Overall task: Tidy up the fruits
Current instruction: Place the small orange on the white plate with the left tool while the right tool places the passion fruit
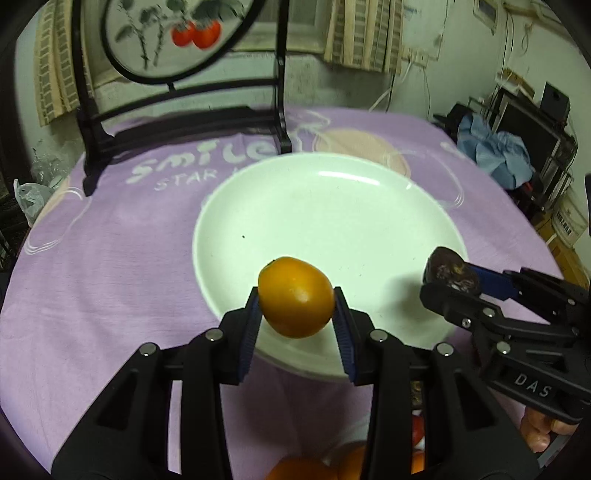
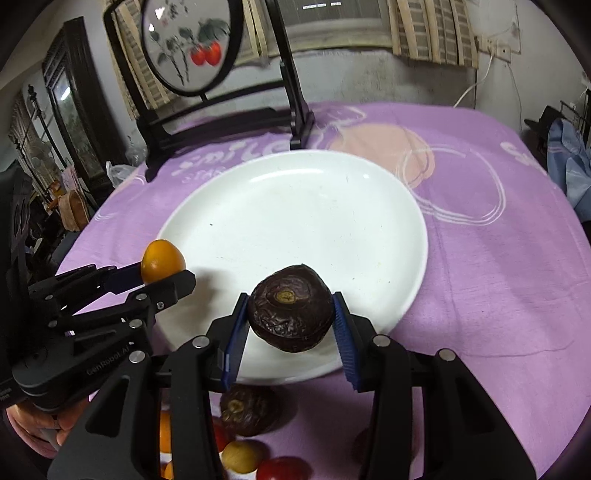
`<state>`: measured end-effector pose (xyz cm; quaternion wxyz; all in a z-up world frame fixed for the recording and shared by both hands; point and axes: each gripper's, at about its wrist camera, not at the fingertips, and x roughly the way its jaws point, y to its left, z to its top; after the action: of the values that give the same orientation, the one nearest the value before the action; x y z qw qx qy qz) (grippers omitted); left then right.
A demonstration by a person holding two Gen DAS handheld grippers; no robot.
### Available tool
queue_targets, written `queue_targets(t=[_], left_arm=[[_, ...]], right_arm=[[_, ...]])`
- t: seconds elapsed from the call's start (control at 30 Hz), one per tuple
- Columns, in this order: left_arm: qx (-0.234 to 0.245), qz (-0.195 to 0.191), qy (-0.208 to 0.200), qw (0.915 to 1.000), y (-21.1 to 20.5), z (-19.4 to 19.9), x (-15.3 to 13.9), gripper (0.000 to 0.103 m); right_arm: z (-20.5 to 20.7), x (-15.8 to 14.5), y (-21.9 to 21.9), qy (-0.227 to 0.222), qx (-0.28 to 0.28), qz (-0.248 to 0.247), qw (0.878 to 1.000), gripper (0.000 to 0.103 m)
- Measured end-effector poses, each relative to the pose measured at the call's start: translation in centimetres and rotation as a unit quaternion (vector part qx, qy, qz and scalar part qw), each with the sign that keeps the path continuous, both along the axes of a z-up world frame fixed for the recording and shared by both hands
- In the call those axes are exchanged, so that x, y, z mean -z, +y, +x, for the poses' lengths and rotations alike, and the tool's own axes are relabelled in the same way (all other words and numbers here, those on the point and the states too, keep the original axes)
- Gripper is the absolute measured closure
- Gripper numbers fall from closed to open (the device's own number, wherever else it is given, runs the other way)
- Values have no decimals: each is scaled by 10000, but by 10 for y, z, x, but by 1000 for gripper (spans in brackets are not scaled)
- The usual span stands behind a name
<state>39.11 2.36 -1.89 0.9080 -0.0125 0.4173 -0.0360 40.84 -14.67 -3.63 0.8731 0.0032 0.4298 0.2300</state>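
A purple cloth covers the table, with white letters and pale peach circles on it. At the far side of the cloth stands a black wooden stand. The stand holds a round picture of two red fruits with green leaves. Behind the stand hang striped curtains on a grey wall. Left of the stand, off the cloth's edge, sits a clear plastic bag. Far right of the stand lies a crumpled blue cloth beside dark shelves.
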Motion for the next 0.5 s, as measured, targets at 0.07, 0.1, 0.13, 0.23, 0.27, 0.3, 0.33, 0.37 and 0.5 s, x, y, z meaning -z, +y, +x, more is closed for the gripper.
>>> queue_targets(t=[0.07,0.1,0.13,0.23,0.27,0.3,0.33,0.37,0.5], left_arm=[[-28,17,114,9999,3,7,8,65],[-44,8,154,9999,5,8,11,64],[-50,-2,212,9998,6,11,15,64],[-65,-39,271,9996,7,14,18,64],[-85,-38,280,9996,7,13,19,64],[-109,-24,280,9995,8,13,19,55],[-149,-5,216,9997,9,8,15,48],[-174,3,118,9998,10,3,10,42],[-337,-125,-248,9990,28,-29,-21,22]], right_arm=[[1,2,1,41,-32,-46,10000,58],[3,4,2,59,-54,-67,9999,58],[4,4,3,73,-78,-83,9999,58],[2,4,4,64,-97,-156,9998,54],[1,2,3,61,-93,-186,9998,54],[-2,-3,-1,41,-121,-113,9999,53],[-6,-8,-6,-10,-124,-14,9999,53],[-9,-13,-11,-76,-110,63,9999,53],[-32,-27,-46,-266,84,243,9993,48]])
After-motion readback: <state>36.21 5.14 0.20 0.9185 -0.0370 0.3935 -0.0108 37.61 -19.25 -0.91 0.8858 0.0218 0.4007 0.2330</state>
